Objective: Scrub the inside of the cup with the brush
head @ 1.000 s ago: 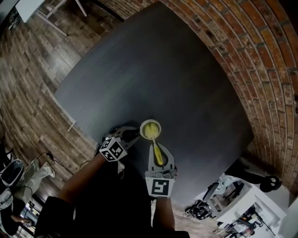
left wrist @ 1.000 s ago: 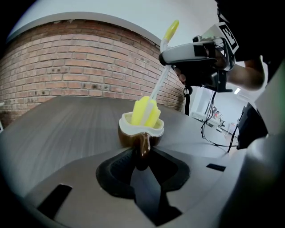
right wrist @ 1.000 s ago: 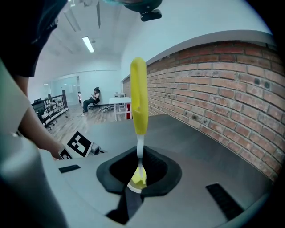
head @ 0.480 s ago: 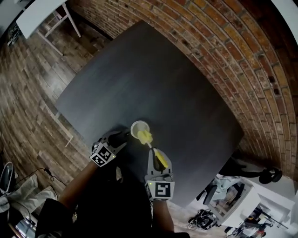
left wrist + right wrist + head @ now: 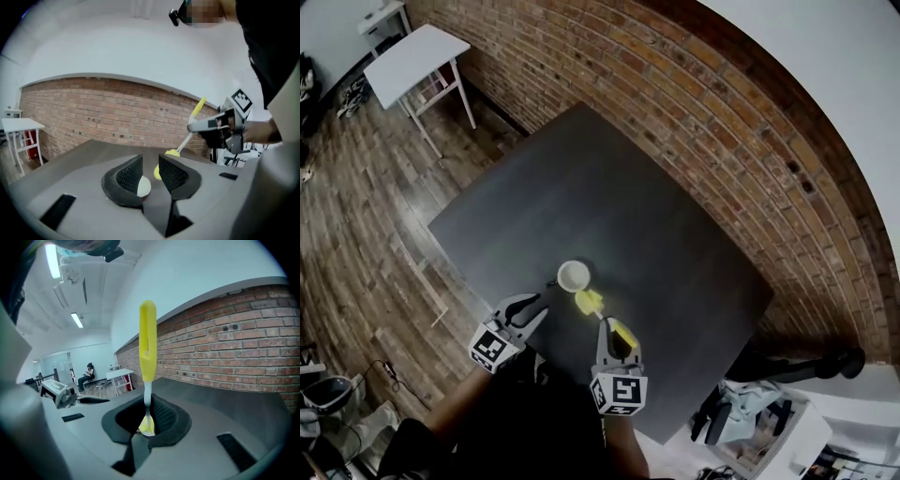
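Cup stands unheld near frame centre; left gripper, below-left, has empty jaws apart, just narrowing. Right gripper clamps the brush, seemingly outside it; renewed scrubbing could topple the cup.

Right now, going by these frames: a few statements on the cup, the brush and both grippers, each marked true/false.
1. The right gripper is shut on the brush. True.
2. The brush head is inside the cup. False: the yellow head is outside the cup, beside it on the side nearer the person.
3. The left gripper grips the cup. False: its jaws have just been closing partway but stand apart with nothing between them. The cup stands free, clear of them.
4. The cup stands upright on the dark table. True.
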`<action>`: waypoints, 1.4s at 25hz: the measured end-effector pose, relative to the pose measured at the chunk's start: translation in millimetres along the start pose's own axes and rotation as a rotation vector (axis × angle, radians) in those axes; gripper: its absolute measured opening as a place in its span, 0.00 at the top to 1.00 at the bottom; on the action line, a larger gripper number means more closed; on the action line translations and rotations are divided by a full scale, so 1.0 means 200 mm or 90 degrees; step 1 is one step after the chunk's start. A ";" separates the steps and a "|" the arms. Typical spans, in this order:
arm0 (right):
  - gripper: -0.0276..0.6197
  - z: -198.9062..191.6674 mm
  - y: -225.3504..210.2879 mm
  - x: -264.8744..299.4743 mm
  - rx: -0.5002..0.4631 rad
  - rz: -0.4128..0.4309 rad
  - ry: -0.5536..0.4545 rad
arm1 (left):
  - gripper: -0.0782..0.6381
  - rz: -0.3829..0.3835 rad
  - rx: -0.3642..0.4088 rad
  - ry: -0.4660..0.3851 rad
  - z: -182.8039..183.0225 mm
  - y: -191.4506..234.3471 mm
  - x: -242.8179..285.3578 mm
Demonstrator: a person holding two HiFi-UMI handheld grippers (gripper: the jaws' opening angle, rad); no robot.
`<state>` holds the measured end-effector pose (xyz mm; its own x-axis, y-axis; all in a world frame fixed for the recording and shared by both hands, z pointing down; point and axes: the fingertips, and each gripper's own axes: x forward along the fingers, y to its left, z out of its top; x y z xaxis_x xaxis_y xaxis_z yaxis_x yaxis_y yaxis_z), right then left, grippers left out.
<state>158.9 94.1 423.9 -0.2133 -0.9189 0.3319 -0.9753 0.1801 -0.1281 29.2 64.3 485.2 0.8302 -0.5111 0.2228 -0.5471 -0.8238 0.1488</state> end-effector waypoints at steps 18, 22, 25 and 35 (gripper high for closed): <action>0.88 0.07 0.27 -0.36 -0.019 -0.002 -0.041 | 0.84 0.022 0.011 -0.093 0.44 -0.36 -0.38; 0.88 0.09 0.30 -0.37 -0.015 -0.014 -0.038 | 0.83 0.022 -0.001 -0.082 0.41 -0.32 -0.38; 0.88 0.08 0.34 -0.38 -0.015 -0.030 -0.032 | 0.83 0.025 0.002 -0.083 0.43 -0.24 -0.41; 0.88 0.09 0.47 -0.30 -0.023 -0.047 -0.030 | 0.83 0.005 0.021 -0.089 0.45 -0.15 -0.47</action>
<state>80.7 159.8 374.6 -0.1385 -0.9454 0.2949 -0.9899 0.1227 -0.0715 -23.3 115.3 372.6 0.8340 -0.5448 0.0869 -0.5516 -0.8260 0.1156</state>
